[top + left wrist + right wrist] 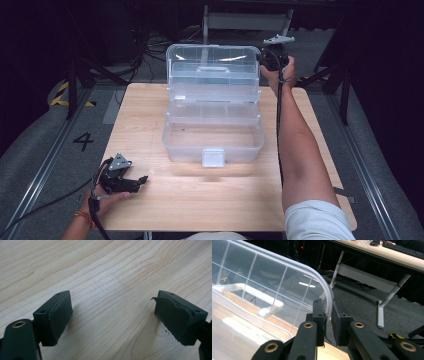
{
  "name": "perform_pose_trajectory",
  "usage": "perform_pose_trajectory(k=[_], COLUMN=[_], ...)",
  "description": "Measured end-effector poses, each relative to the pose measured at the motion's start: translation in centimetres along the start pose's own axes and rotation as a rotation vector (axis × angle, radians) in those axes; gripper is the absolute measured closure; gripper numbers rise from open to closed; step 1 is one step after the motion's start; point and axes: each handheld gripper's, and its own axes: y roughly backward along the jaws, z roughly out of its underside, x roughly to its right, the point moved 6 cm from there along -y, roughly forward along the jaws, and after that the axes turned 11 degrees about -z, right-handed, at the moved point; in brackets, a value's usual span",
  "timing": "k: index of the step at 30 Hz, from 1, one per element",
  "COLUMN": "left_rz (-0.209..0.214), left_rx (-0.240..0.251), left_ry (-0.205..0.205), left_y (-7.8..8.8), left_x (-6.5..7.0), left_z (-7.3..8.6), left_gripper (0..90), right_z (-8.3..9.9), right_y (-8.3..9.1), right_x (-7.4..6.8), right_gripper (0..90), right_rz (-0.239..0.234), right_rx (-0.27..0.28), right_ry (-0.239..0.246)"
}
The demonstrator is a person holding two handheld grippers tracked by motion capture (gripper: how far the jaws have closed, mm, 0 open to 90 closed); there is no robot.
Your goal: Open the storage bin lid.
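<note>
Each claw [142, 178] is black with brass-coloured screws, worn dark pads [60, 315] and a grey three-cornered plate [120, 162]. A black cable [279, 125] trails behind the right claw [328, 320]. The person wears a white short sleeve [312, 220] and an orange wristband [84, 216].

Overhead light, bright on the worktop [150, 125]; room around it nearly black. Soft glare patch on the wood before the clear plastic box [214, 135], white streaks on its raised lid [274, 277]. Left gripper view: jaws slightly soft, short shadows beneath. Mild compression blur.
</note>
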Motion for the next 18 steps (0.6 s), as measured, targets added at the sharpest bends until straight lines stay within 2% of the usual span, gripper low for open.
perform_pose_trajectory(k=[8,11,16,18], left_rz=[0.001,0.001,-0.003,-0.001], left_rx=[0.000,0.000,0.004,0.004], left_ry=[-0.001,0.000,0.000,0.003], left_y=[0.00,-0.01,-0.03,-0.03], left_x=[-0.01,-0.01,0.00,0.03], left_z=[0.00,0.00,-0.01,0.00], left_gripper=[15.2,15.2,15.2,15.2], right_z=[0.23,0.10,0.06,0.04], right_y=[-0.33,-0.17,0.13,0.44], right_x=[0.11,0.19,-0.02,-0.12], right_gripper=[78.6,73.6,75.2,75.1], right_rz=[0.022,0.026,0.018,0.010], right_rx=[-0.017,-0.002,-0.008,0.004], right_ry=[0.015,0.009,0.022,0.014])
